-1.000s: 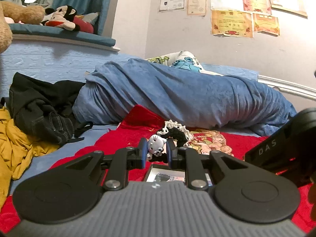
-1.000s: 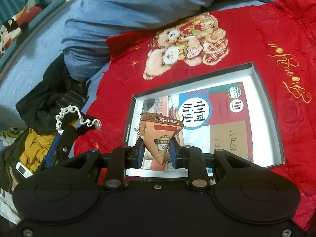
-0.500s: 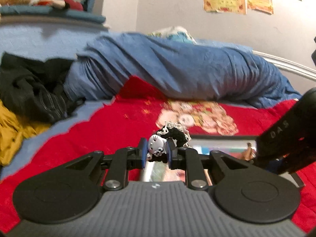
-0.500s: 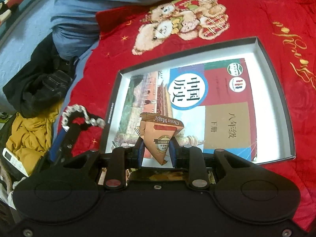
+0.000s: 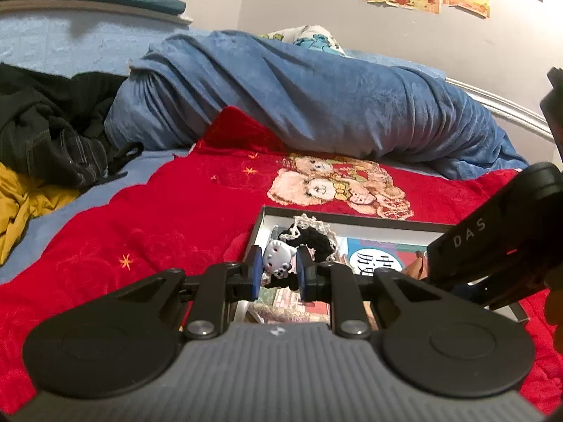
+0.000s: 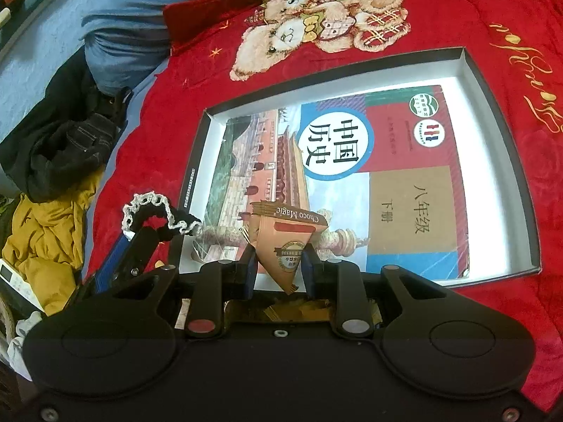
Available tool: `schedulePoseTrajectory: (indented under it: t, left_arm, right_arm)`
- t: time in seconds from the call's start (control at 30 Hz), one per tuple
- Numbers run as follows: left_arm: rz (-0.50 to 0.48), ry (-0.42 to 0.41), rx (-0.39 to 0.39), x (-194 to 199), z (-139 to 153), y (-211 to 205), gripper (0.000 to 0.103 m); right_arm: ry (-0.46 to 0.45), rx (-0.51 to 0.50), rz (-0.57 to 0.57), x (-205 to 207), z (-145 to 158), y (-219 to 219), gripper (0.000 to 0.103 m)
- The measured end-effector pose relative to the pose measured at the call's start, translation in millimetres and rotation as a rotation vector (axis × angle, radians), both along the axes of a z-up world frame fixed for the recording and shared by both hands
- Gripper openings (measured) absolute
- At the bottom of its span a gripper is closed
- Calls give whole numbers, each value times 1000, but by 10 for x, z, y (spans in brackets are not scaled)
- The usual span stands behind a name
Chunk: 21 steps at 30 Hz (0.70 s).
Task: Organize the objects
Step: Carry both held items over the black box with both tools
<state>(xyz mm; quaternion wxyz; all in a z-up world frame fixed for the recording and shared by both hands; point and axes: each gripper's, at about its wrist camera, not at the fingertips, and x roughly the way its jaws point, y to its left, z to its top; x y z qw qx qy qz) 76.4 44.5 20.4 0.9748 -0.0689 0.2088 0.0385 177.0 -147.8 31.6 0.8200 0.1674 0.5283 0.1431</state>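
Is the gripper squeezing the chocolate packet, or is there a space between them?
Touching. The right wrist view shows the right gripper with its blue pads pressed against both sides of the brown Choco Magic packet, holding it above the book.

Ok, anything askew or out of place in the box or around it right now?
In the box, nothing: the textbook lies flat and looks undamaged. Both grippers hold their items cleanly, the scrunchie left, the Choco Magic packet right. Only the clothes heaped left of the red blanket look untidy.
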Motion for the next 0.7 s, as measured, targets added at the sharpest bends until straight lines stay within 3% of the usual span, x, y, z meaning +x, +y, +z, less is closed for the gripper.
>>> schedulePoseTrajectory:
  t: [0.7]
  left_arm:
    - [-12,42,-1,41,-46,-6,24]
  right_arm:
    - [23,-24,26,9,-108,105,26]
